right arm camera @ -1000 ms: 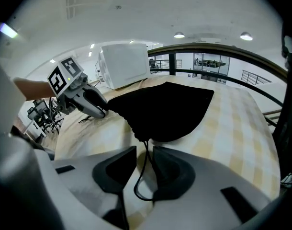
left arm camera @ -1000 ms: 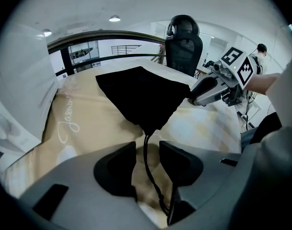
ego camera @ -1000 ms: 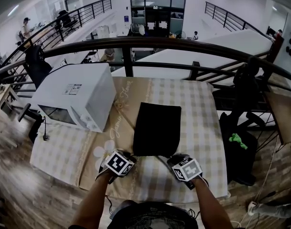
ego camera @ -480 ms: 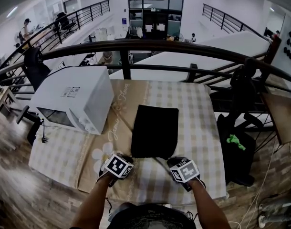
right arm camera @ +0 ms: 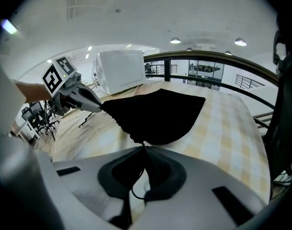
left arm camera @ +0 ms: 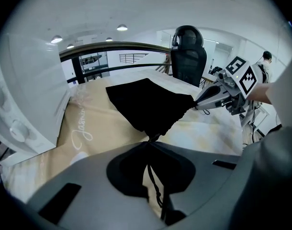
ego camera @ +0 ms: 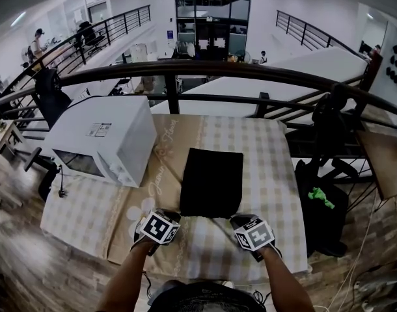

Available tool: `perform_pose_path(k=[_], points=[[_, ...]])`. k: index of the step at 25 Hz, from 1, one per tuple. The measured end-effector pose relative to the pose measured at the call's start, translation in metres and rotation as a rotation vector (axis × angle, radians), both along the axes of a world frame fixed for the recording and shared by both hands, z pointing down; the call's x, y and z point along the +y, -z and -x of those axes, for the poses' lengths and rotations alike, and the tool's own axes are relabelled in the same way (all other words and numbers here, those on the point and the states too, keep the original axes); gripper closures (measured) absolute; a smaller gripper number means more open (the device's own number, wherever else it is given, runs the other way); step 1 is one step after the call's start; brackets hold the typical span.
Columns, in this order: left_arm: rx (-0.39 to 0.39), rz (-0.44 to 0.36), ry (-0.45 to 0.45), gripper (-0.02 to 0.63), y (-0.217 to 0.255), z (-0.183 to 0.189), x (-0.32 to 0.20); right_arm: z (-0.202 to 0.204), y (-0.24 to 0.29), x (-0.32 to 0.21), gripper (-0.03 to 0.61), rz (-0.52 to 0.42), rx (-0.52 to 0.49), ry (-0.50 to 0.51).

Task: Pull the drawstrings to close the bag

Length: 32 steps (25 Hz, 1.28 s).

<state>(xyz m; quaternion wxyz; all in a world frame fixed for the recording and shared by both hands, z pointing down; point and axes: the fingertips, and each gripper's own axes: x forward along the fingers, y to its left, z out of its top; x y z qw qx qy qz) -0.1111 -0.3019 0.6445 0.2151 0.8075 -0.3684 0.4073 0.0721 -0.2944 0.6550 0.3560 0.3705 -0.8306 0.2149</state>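
A flat black drawstring bag (ego camera: 211, 182) lies on the checked tablecloth (ego camera: 270, 174), its mouth toward me. My left gripper (ego camera: 174, 217) sits at the bag's near left corner and my right gripper (ego camera: 235, 218) at the near right corner. In the left gripper view the left gripper (left arm camera: 148, 142) is shut on a black drawstring (left arm camera: 154, 182) that runs from the bag (left arm camera: 146, 104) through its jaws. In the right gripper view the right gripper (right arm camera: 143, 145) is shut on the other drawstring (right arm camera: 136, 186), close against the bag's gathered edge (right arm camera: 155, 114).
A white microwave-like box (ego camera: 101, 145) stands on the table's left part. A dark railing (ego camera: 205, 67) runs behind the table. A black seat with a green thing (ego camera: 319, 197) stands off the table's right edge. The tablecloth's near edge (ego camera: 205, 272) is just behind the grippers.
Both grippers have drawn back slightly toward the table's near edge, staying at the bag's near corners. The bag has not visibly shifted.
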Motion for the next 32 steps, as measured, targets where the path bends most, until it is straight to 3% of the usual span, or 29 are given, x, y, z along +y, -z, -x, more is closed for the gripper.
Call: perform_pose_path(k=[14, 32], points=[[0.001, -0.176, 0.016, 0.584, 0.065, -0.007, -0.029, -0.012, 0.059, -0.025, 0.557, -0.15, -0.015, -0.036], [0.073, -0.415, 0.093, 0.584, 0.174, -0.029, -0.063, -0.034, 0.155, -0.058, 0.557, -0.368, -0.006, -0.066]])
